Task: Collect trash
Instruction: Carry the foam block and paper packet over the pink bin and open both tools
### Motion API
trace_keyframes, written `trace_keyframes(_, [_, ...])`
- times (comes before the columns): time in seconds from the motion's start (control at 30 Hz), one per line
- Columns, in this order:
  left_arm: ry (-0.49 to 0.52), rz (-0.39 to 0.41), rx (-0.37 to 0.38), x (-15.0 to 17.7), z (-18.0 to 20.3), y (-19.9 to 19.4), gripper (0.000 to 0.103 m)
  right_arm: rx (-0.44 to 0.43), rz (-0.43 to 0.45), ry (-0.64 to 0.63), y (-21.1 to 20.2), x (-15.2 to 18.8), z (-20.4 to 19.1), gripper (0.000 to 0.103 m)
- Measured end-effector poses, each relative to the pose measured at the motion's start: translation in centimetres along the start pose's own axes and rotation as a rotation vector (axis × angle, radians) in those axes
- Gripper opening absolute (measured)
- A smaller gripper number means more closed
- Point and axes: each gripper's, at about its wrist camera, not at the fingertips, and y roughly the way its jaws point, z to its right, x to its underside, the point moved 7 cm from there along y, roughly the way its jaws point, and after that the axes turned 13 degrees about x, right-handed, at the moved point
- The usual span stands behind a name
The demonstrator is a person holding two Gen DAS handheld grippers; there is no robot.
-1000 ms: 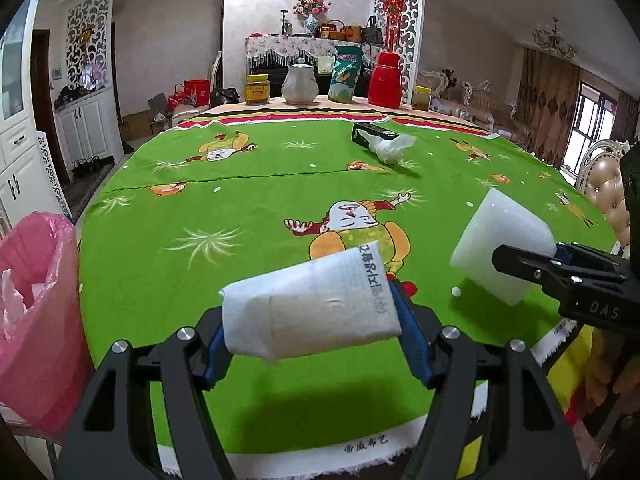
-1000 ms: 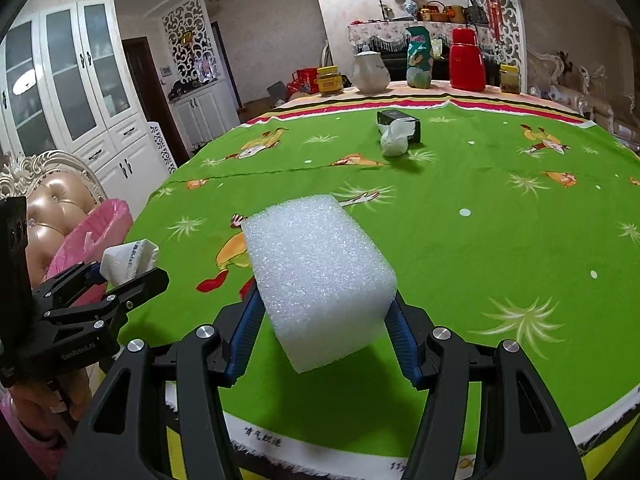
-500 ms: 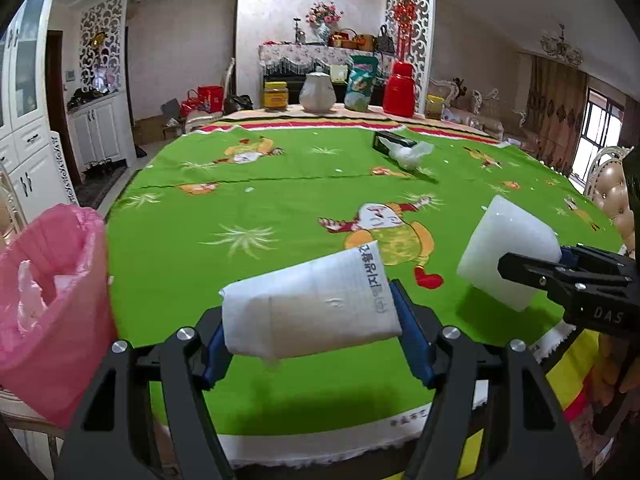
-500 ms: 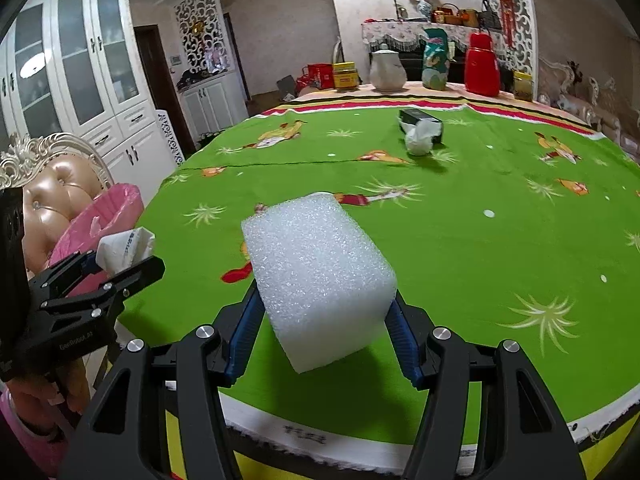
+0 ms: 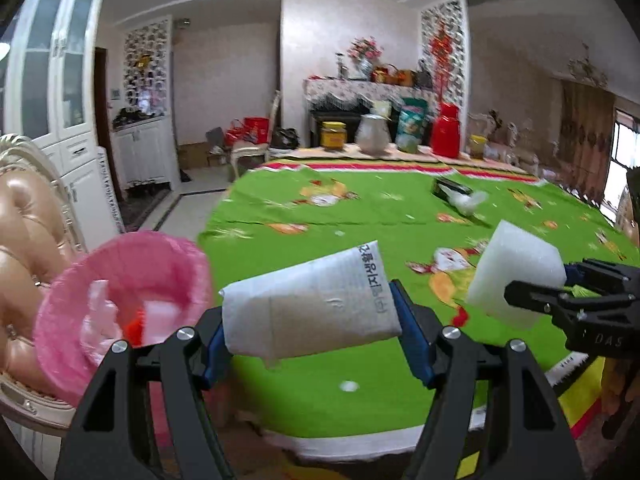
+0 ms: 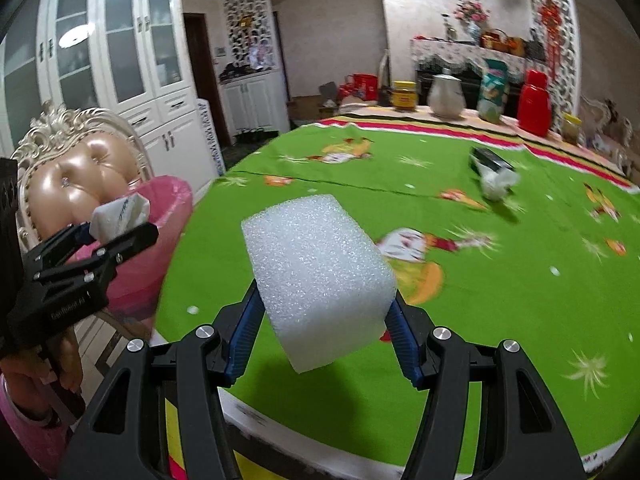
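My left gripper (image 5: 316, 340) is shut on a folded white paper packet (image 5: 312, 312) with printed text, held off the table's near-left edge. It also shows in the right wrist view (image 6: 116, 224), beside the bin. My right gripper (image 6: 324, 340) is shut on a white foam block (image 6: 320, 280), held above the green tablecloth; the block also shows in the left wrist view (image 5: 516, 272). A pink-lined trash bin (image 5: 120, 288) with trash inside stands left of the table. A crumpled white tissue (image 6: 496, 186) lies by a black box (image 6: 490, 158) far on the table.
A round table with a green cartoon tablecloth (image 6: 500, 280) fills the right. A tufted beige chair (image 6: 76, 176) stands behind the bin. Jars, a white jug (image 6: 444, 94), and a red flask (image 6: 534, 98) stand at the table's far side. White cabinets line the left wall.
Both grippers have swung left and pulled back toward the table's near-left edge. The pink bin now sits much closer to my left gripper. Both still hold their items.
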Motion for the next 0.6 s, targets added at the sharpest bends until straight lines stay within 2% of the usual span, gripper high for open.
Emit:
trace_keyframes(0.3, [-0.090, 0.047, -0.166, -0.6, -9.3, -4.3, 0.067, -0.104, 0.043, -0.108, 0.4, -3.6, -8.0, 0.058])
trace_keyframes(0.43, [-0.128, 0.022, -0.210, -0.1, -13.4, -4.8, 0.068, -0.138, 0.058, -0.141, 1.2, -5.3, -11.1, 0.058])
trace_keyframes(0.53, [-0.121, -0.016, -0.243, 0.2, -15.3, -4.1, 0.069, -0.173, 0.057, -0.154, 2.4, -6.7, -13.6, 0.058])
trace_keyframes(0.6, [-0.137, -0.036, -0.266, 0.7, -16.9, -3.8, 0.074, -0.193, 0.054, -0.164, 3.2, -7.5, -15.3, 0.058])
